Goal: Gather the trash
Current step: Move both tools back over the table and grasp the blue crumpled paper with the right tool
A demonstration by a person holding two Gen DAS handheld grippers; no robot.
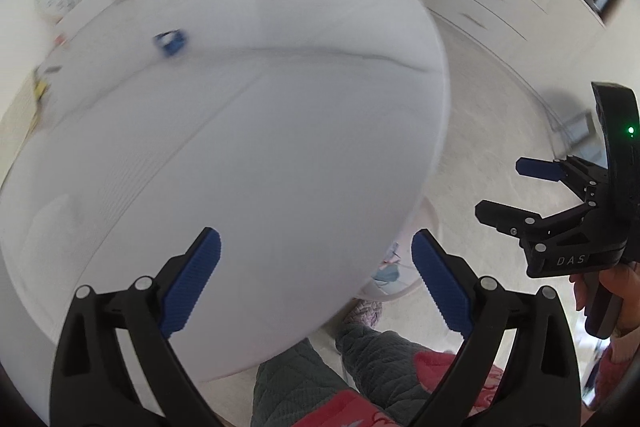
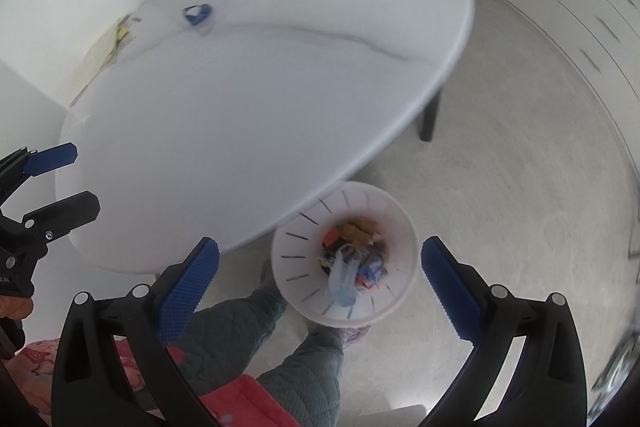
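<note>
Left gripper (image 1: pixel 316 279) jaws wide, nothing between them, held over the near edge of the white table (image 1: pixel 248 131). Right gripper (image 2: pixel 320 279) also wide and unloaded, directly above the white bin (image 2: pixel 396 223) of mixed trash (image 2: pixel 354 257) on the floor. A blue wrapper (image 2: pixel 197 14) lies on the table, far ahead of both grippers.

blue item (image 1: pixel 171 42): motion-blurred, unidentifiable | bin (image 1: pixel 394 289): mostly hidden behind table (image 1: pixel 260 147)
</note>
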